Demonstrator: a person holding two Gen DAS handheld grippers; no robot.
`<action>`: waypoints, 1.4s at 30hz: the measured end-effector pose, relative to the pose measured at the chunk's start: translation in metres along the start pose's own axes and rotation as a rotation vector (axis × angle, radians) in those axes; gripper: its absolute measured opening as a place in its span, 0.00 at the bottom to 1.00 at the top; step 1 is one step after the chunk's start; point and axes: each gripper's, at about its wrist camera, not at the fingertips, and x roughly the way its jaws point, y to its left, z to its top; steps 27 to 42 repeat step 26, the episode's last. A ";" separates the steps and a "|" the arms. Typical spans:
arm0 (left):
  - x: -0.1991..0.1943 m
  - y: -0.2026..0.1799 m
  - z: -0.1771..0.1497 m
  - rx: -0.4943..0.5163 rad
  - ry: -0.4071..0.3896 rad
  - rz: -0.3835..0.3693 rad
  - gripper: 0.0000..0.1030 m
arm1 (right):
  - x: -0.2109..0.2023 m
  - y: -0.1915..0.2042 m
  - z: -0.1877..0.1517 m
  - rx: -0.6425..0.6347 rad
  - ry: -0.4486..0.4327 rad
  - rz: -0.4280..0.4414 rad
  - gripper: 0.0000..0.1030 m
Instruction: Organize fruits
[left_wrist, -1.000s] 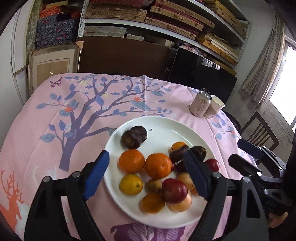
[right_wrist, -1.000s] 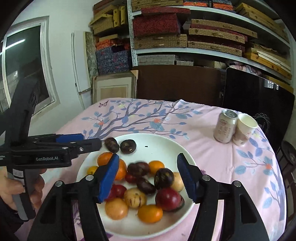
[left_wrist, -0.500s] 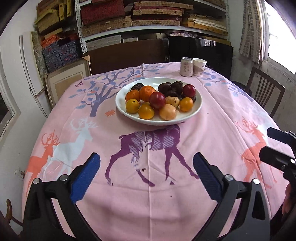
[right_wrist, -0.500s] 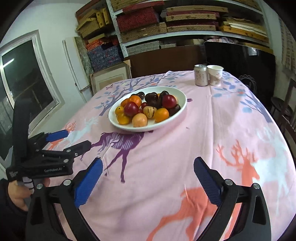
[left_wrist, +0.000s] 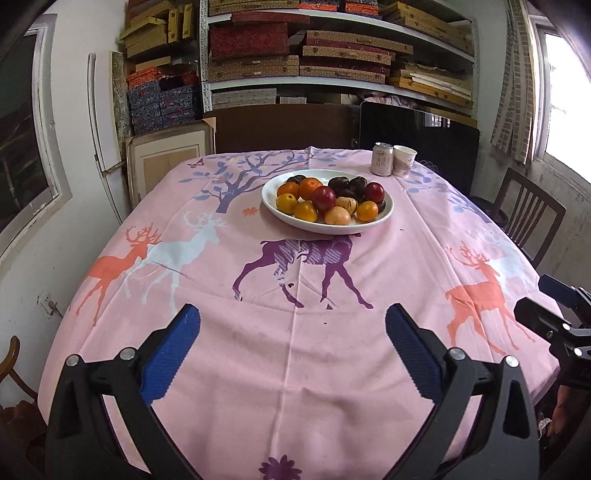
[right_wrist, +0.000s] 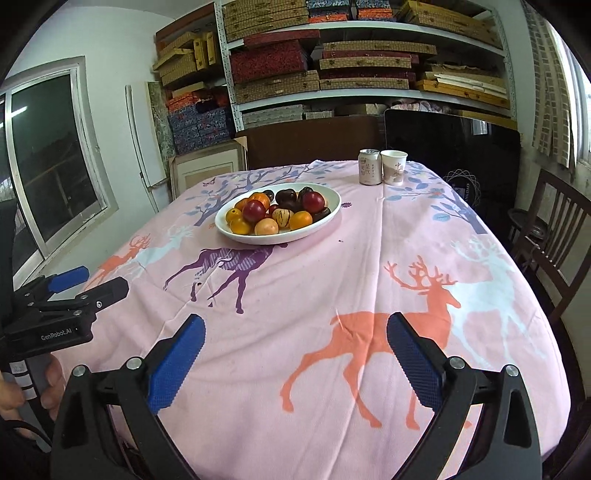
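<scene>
Pink-clothed worktop (left_wrist: 295, 369) is carrying your fruit plate (left_wrist: 327, 226) at 12 o'clock; both your left tool (left_wrist: 291, 343) and right tool (right_wrist: 295, 347) are hanging released, well apart from it.

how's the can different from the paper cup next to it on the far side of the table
The can is metal, closed on top with a silver lid and straight-sided, with a pinkish label. The paper cup is open-topped, white-rimmed and tapers toward its base, with darker print on a pale wall. The can stands left of the cup in both views. Both are upright, close together on the pink tablecloth, behind the fruit plate.
</scene>
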 end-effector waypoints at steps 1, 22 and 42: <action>-0.004 0.001 -0.002 -0.002 -0.002 0.000 0.96 | -0.005 0.000 -0.002 -0.002 -0.006 -0.005 0.96; -0.043 0.003 -0.019 0.004 -0.040 0.029 0.96 | -0.040 0.007 -0.022 -0.005 -0.036 -0.015 0.96; -0.044 0.008 -0.022 -0.008 -0.040 0.045 0.96 | -0.041 0.008 -0.023 -0.006 -0.038 -0.017 0.96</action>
